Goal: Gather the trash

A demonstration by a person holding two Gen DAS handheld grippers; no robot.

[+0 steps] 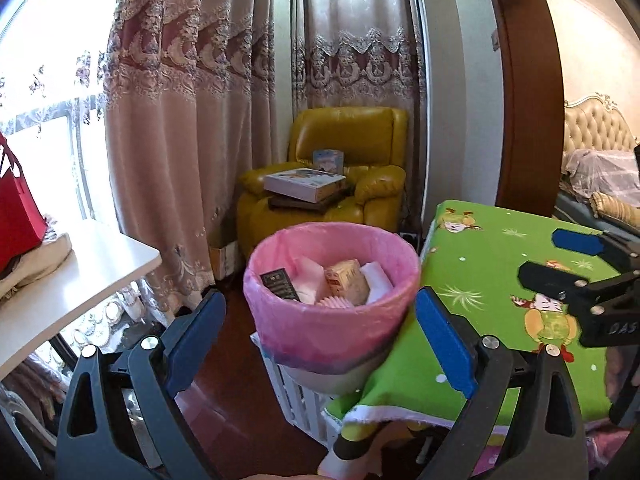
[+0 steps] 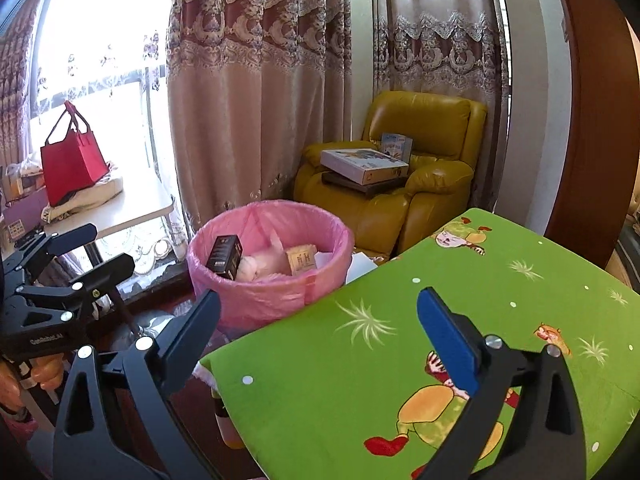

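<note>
Left gripper [image 1: 320, 334] and right gripper [image 2: 318, 330] (2 total): jaws wide.

Green cartoon tablecloth [image 2: 400, 320] (covering table)

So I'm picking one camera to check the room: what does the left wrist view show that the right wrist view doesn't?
Only the left wrist view shows the bed at far right and the bin's white base. Only the right wrist view shows the whole red bag with its handles. Both show the pink-lined bin holding boxes and tissue, the green cloth, the yellow armchair, and both grippers, left and right, open and empty.
</note>
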